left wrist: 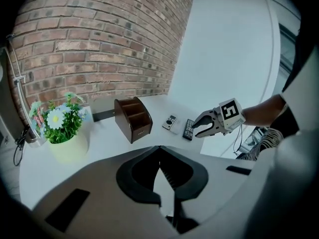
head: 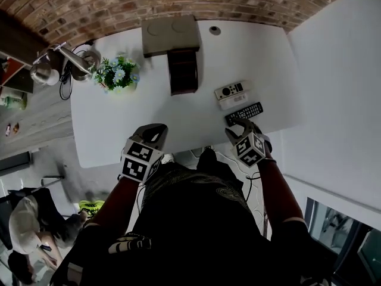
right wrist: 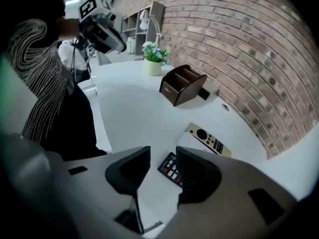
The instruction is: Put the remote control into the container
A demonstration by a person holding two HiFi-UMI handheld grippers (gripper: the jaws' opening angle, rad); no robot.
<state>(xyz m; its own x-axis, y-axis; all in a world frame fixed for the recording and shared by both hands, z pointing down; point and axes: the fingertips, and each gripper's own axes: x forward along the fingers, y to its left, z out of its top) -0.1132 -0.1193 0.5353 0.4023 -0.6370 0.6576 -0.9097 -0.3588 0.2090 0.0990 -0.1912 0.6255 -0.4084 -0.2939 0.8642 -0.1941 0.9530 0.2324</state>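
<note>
Two remotes lie on the white surface (head: 178,121), none in the container. One is a black remote (right wrist: 172,167) near the front edge. The other is a pale remote (head: 231,90) with a round button, just beyond it and touching a white flat thing (head: 235,102) that I cannot identify. The one brown container (head: 183,70), with open compartments, stands well apart, nearer the brick wall. The right tongs (right wrist: 163,153) hang over the black remote's near end, jaws apart, pads not pressing it. The left tongs (left wrist: 159,148) are closed and empty. One pot of flowers (head: 117,73) stands farther left.
</note>
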